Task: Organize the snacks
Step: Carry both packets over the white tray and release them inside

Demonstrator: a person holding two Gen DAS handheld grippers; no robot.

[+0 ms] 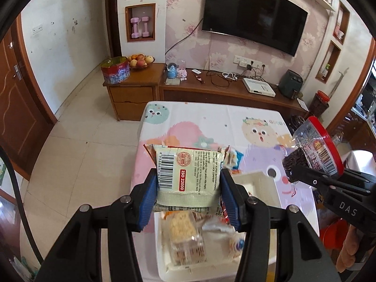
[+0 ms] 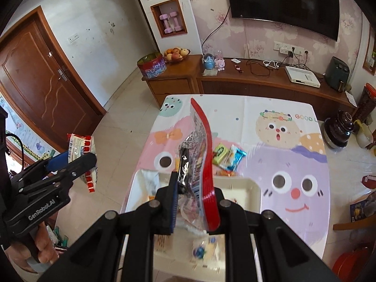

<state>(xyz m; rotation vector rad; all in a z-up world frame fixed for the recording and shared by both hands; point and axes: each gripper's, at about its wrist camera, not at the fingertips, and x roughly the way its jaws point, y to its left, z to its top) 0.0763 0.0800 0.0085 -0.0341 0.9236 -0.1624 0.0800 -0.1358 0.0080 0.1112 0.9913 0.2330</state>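
Note:
My left gripper point(image 1: 189, 197) is shut on a pale snack packet point(image 1: 188, 176) with a barcode and a red ISO label, held up above the white tray point(image 1: 265, 188). The same left gripper point(image 2: 77, 162) shows at the left of the right wrist view, holding that packet point(image 2: 82, 150) over the floor side of the table. My right gripper point(image 2: 195, 202) is shut on a clear bag with a red top strip point(image 2: 204, 155) and dark contents. In the left wrist view that bag point(image 1: 315, 150) hangs at the right, with the right gripper point(image 1: 303, 176) clamped on it.
The tray below holds several wrapped snacks point(image 1: 185, 239). A green packet point(image 2: 219, 151) and a blue-white packet point(image 2: 235, 157) lie on the cartoon tablecloth point(image 2: 270, 141) beyond the tray. A dark pot point(image 2: 338, 129) stands at the table's right edge. A wooden TV cabinet point(image 1: 211, 91) lines the far wall.

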